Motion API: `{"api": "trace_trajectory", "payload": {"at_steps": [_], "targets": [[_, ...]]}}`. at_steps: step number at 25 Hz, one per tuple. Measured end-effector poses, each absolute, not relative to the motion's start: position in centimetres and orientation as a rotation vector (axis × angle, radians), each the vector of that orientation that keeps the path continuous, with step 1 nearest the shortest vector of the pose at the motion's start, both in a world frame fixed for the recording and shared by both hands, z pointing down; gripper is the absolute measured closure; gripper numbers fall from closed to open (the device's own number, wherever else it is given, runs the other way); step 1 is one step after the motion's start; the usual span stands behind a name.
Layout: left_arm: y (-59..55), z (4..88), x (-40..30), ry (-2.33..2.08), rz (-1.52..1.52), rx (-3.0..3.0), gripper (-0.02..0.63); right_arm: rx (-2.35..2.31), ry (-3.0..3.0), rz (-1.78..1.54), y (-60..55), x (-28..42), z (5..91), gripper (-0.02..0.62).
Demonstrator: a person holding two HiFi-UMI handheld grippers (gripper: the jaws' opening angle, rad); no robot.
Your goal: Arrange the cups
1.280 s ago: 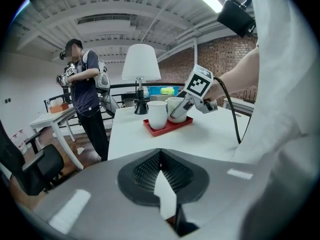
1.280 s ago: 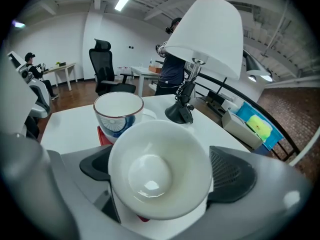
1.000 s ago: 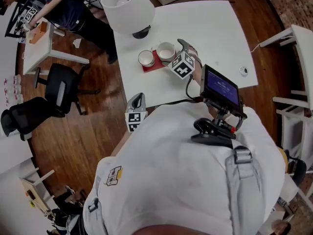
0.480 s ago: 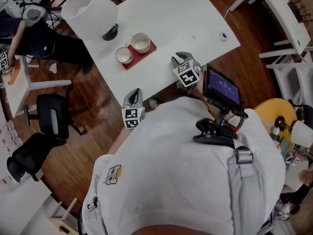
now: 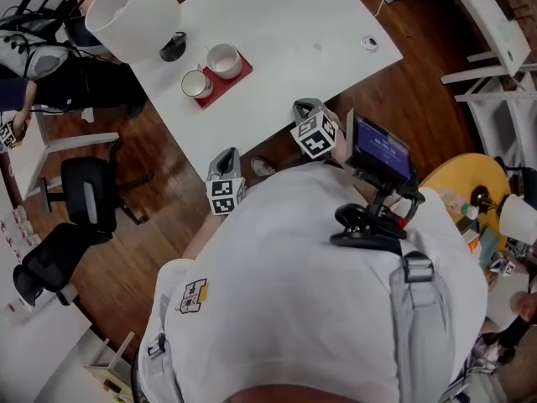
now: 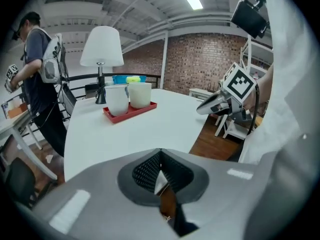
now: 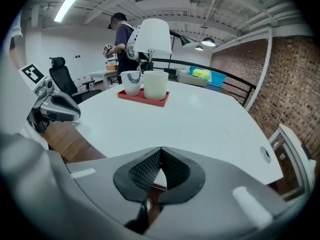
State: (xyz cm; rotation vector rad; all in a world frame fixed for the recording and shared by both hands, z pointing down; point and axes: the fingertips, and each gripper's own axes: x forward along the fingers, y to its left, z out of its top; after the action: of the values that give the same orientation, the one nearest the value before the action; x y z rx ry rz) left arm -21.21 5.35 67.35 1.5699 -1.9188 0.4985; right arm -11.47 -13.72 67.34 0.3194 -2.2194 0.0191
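Fingers [image 6: 146, 173] of the left gripper [image 5: 226, 156] are pressed together on nothing, and the right gripper [image 5: 307, 106] is likewise closed and empty. Both hang at the table's [image 5: 294, 23] near edge, well apart from the cups [image 5: 223, 60]. These two stand side by side on a red tray [image 5: 220, 91] beside the lamp [image 5: 130, 19]. They look ceramic: stiff, smooth, breakable, probably light. I'd pinch one wall at the rim, firmly but gently.

The white table [image 5: 285, 49] bears a red tray [image 5: 237, 74], a lamp [image 5: 134, 22] and a small round fitting [image 5: 369, 43].
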Motion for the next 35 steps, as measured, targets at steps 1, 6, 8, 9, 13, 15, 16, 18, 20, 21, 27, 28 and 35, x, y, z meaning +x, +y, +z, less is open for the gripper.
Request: {"api": "trace_trajectory", "payload": {"at_steps": [1, 6, 8, 9, 13, 15, 16, 18, 20, 21, 27, 28, 35], "targets": [[5.3, 67.1, -20.5, -1.930, 0.491, 1.540, 0.606, 0.287, -2.224, 0.014, -13.5, -11.0, 67.5, 0.595], [6.1, 67.1, -17.8, -1.990, 0.505, 1.443, 0.606, 0.152, -2.259, -0.006, -11.9, -9.6, 67.9, 0.595], [6.0, 67.1, -17.2, -2.010, 0.497, 1.412, 0.606, 0.094, -2.262, -0.018, -11.5, -9.6, 68.3, 0.595], [5.9, 66.9, -17.0, -2.017, 0.489, 1.400, 0.606, 0.068, -2.261, -0.025, -11.3, -9.6, 68.4, 0.595], [6.0, 66.4, -16.0, -2.006, 0.480, 1.401, 0.606, 0.042, -2.256, -0.051, -11.2, -9.1, 68.6, 0.595], [7.0, 67.0, -16.2, -2.001, 0.494, 1.418, 0.606, 0.054, -2.252, -0.062, -10.7, -8.8, 68.3, 0.595], [7.3, 67.1, -16.2, -1.992, 0.497, 1.426, 0.606, 0.060, -2.251, -0.066, -10.4, -8.8, 68.2, 0.595], [7.5, 66.9, -16.3, -1.973, 0.500, 1.442, 0.606, 0.062, -2.250, -0.067, -9.8, -8.9, 67.9, 0.595], [7.0, 66.9, -16.6, -1.974, 0.499, 1.458, 0.606, 0.052, -2.249, -0.081, -9.9, -8.9, 68.0, 0.595], [6.6, 67.0, -16.6, -1.978, 0.493, 1.465, 0.606, 0.051, -2.246, -0.087, -10.2, -8.8, 68.2, 0.595], [6.3, 67.0, -15.4, -1.964, 0.489, 1.495, 0.606, 0.047, -2.242, -0.081, -10.1, -8.6, 68.2, 0.595], [6.3, 67.1, -15.4, -1.962, 0.491, 1.493, 0.606, 0.048, -2.241, -0.080, -10.1, -8.6, 68.2, 0.595], [6.2, 66.9, -15.8, -1.978, 0.467, 1.485, 0.606, 0.059, -2.252, -0.094, -10.4, -8.9, 67.7, 0.595]]}}
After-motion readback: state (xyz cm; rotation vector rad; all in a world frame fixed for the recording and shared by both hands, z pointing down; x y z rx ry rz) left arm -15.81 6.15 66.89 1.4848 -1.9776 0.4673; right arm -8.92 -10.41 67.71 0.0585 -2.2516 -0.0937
